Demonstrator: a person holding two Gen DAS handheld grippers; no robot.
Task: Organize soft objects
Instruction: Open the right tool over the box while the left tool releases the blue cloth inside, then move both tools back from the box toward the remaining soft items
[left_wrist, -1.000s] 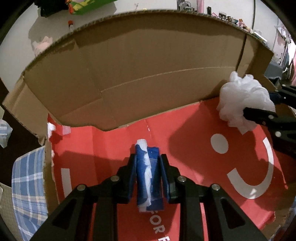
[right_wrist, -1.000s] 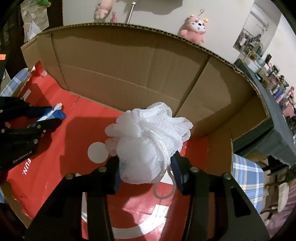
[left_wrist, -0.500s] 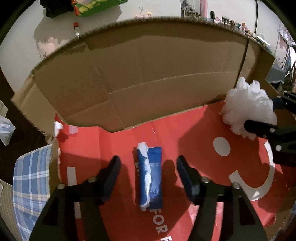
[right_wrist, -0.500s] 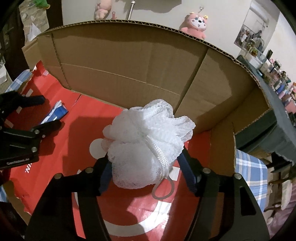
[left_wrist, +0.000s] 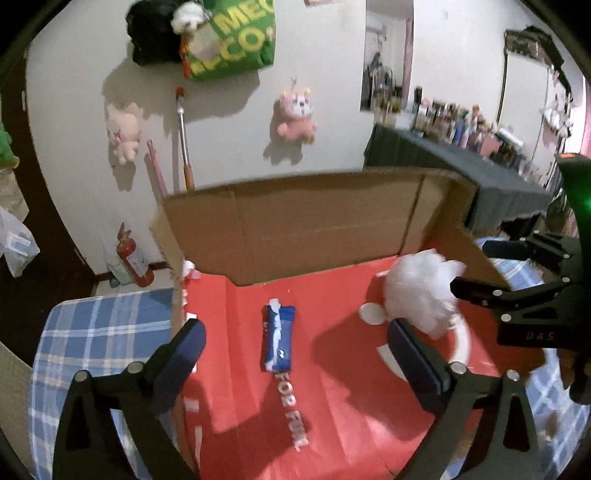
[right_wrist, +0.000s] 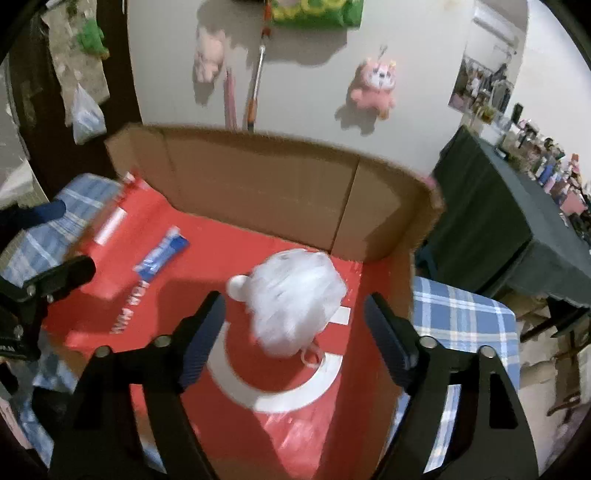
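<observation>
Two soft things lie loose in the cardboard box (left_wrist: 317, 221)

On its red floor, the white mesh bath pouf (right_wrist: 295, 295) and blue-and-white pack (left_wrist: 277, 339) rest apart; the left gripper (left_wrist: 295, 354) and right gripper (right_wrist: 295, 325), jaws just widened, grip nothing.

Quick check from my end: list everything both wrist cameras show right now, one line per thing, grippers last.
tissue pack: 1, blue and white, lying on the box's red floor, left of centre
bath pouf: 1, white mesh with a cord loop, on the red floor, right side
cardboard box: 1, brown walls, red printed floor, open, on the tablecloth
tablecloth: 1, blue and white check, under the box
plush toys: 2, pink, hanging on the wall
shopping bag: 1, green, hanging high on the wall
fire extinguisher: 1, red, on the floor by the wall
side table: 1, dark cloth, small items on top, far right
left gripper: black, open, above the tissue pack
right gripper: black, open, above the bath pouf
</observation>
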